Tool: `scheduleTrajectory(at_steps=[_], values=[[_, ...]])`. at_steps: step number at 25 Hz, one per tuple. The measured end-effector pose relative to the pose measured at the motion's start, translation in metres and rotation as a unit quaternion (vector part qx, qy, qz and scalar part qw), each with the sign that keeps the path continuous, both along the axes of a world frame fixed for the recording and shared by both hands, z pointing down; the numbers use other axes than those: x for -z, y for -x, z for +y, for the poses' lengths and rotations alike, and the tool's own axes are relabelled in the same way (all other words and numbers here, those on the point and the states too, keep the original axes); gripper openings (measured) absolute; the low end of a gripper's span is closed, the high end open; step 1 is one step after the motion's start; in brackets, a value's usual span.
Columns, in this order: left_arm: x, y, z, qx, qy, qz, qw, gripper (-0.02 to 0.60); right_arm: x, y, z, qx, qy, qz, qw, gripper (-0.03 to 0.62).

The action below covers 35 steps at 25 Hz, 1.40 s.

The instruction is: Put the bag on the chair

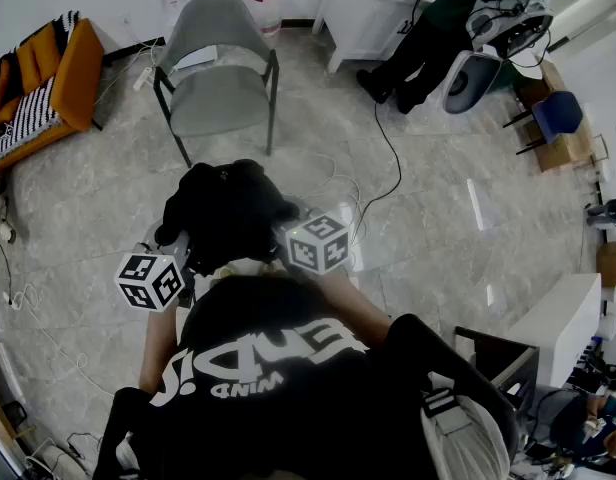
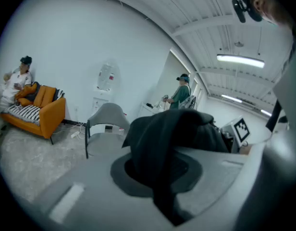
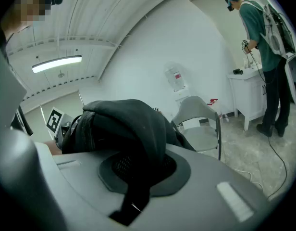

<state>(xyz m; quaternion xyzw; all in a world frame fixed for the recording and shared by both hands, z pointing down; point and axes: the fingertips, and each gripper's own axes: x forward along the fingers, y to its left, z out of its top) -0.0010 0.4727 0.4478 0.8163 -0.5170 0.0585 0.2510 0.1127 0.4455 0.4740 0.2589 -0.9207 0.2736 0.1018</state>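
Note:
A black bag (image 1: 228, 213) hangs above the floor between both grippers, in front of the person holding them. My left gripper (image 1: 180, 253), marker cube at its rear, is shut on the bag's left side; in the left gripper view the black fabric (image 2: 172, 143) is pinched between its jaws (image 2: 162, 186). My right gripper (image 1: 291, 236) is shut on the right side, and a strap of the bag (image 3: 133, 129) runs down through its jaws (image 3: 136, 182). The grey chair (image 1: 216, 73) stands just beyond the bag with its seat bare. It also appears as the chair (image 2: 107, 124) and the chair (image 3: 201, 126) in the gripper views.
An orange sofa (image 1: 48, 78) stands at the far left, with a person (image 2: 16, 83) sitting on it. A white cabinet (image 1: 373, 13) and a person in green (image 1: 443, 13) are at the back right. Cables (image 1: 388, 158) trail across the floor right of the chair. A white box (image 1: 563, 318) sits near right.

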Motion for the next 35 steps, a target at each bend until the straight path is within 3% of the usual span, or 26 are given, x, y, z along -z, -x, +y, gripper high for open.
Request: scheduleTrajectory(at_steps=[21,35], values=[[0.002,0.039,-0.005,-0.048,-0.012,-0.002,0.9988,0.031,0.000,0.039,-0.001,-0.052,-0.003,-0.013,0.999,0.034],[-0.010,0.062,-0.039,-0.048,-0.002,0.002,0.9988,0.031,-0.012,0.061,-0.030,-0.062,0.012,-0.016,0.998,0.034]])
